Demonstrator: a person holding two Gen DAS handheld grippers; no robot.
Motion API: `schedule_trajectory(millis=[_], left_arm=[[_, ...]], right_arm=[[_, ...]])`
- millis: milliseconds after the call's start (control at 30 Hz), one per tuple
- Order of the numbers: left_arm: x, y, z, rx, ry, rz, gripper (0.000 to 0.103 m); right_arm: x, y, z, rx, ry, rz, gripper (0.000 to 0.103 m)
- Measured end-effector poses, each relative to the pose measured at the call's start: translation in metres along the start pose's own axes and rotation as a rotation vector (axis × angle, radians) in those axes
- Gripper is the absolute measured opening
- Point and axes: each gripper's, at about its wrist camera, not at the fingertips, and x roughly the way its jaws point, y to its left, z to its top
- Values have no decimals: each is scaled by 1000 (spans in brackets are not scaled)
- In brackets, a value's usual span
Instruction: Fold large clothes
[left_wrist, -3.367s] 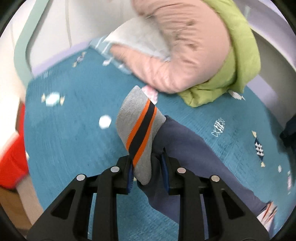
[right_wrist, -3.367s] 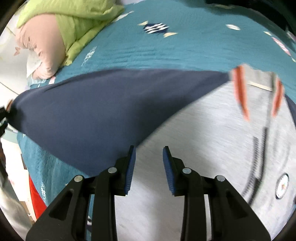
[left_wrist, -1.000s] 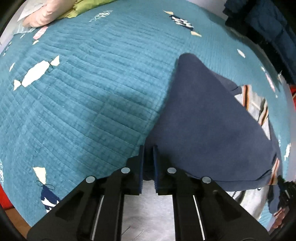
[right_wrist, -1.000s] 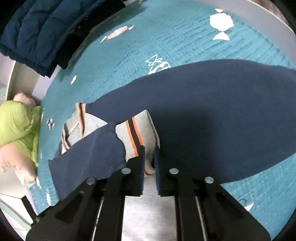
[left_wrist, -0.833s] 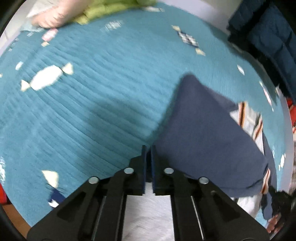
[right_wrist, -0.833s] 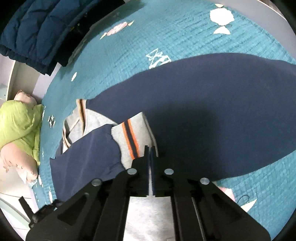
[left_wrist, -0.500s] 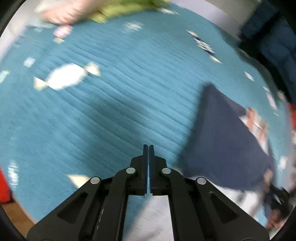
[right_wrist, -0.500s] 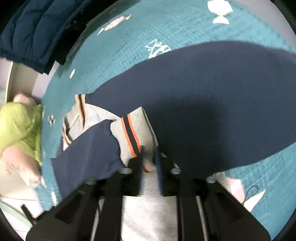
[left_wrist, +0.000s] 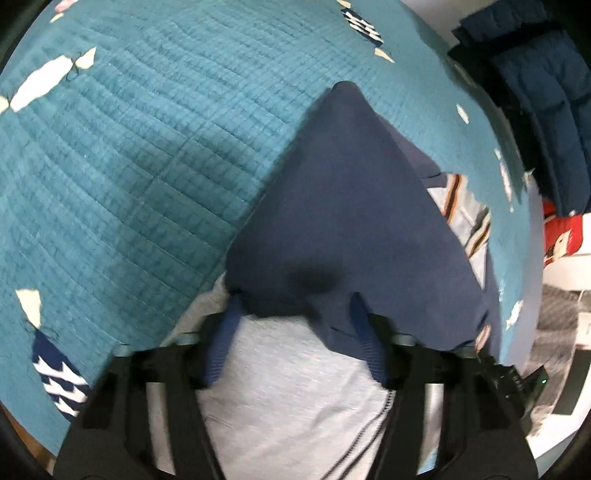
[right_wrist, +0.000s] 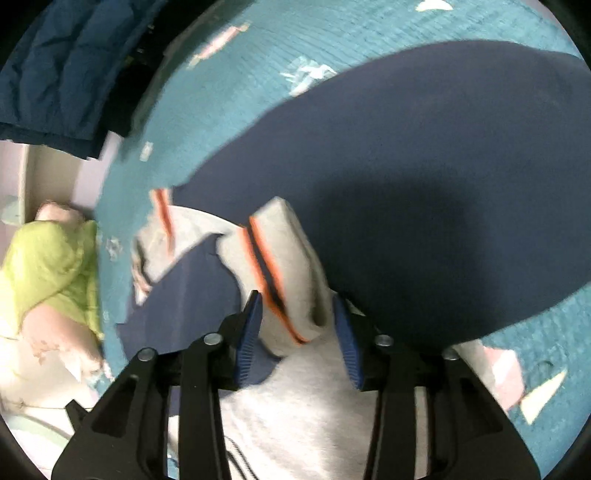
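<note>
Navy and grey sweatshirt (left_wrist: 343, 206) lying on teal quilt (left_wrist: 129, 155), sleeves folded across body
Cuff (right_wrist: 280, 258) grey with orange-black stripes; no legible writing. Left gripper (left_wrist: 295, 321) opening, pads clear of cloth. Right gripper (right_wrist: 299, 325) closing around cuff, not pressing

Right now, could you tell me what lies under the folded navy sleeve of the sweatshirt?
Under the navy sleeve the sweatshirt's grey body shows at its near edge, and a striped collar peeks out beside it. How far the grey reaches beneath is covered.
</note>
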Motion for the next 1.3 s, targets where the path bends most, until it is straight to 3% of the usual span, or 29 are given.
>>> schedule_trajectory(millis=[233, 433, 533, 567, 600, 633, 667, 700, 800, 833, 933, 1033, 1100, 1133, 1167, 1200, 1300], left_arm=[[10, 16, 3, -95, -18, -21, 10], [-40, 23, -3, -63, -175, 72, 8], [-47, 37, 0, -59, -215, 178, 2], [-42, 44, 2, -65, -233, 316, 0], [-37, 51, 4, -60, -219, 370, 0], [-34, 61, 4, -62, -180, 333, 0], [-37, 72, 1, -85, -146, 229, 0], [-42, 78, -2, -99, -147, 193, 0], [-66, 78, -7, -33, -214, 254, 0], [-72, 74, -7, -1, -220, 243, 0], [-85, 49, -3, 94, -250, 194, 1], [-68, 15, 6, 191, -234, 164, 1], [-40, 2, 17, 210, -189, 124, 1], [-27, 1, 19, 209, -153, 145, 1], [-6, 6, 23, 194, -89, 220, 0], [5, 11, 21, 191, -59, 238, 1], [-4, 20, 10, 267, -119, 206, 2]], right_arm=[[2, -3, -2, 5, 15, 1, 13], [-1, 22, -17, -60, 46, 67, 11], [12, 36, -27, -140, 37, -13, 11], [18, 38, -29, -158, 31, -59, 11], [23, 35, -30, -157, 28, -70, 13], [21, 33, -29, -147, 25, -66, 14], [17, 32, -29, -147, 22, -75, 15], [12, 33, -29, -165, 14, -102, 20], [-14, 38, -32, -194, -47, -121, 22], [-28, 42, -32, -209, -77, -77, 22], [-43, 61, -34, -297, -126, -87, 22], [-29, 78, -39, -352, -86, -67, 20], [-9, 80, -44, -379, -52, -112, 20], [4, 76, -46, -375, -20, -140, 20], [20, 73, -45, -355, 15, -175, 19], [27, 64, -45, -333, 12, -168, 15], [14, 55, -49, -339, 0, -162, 11]])
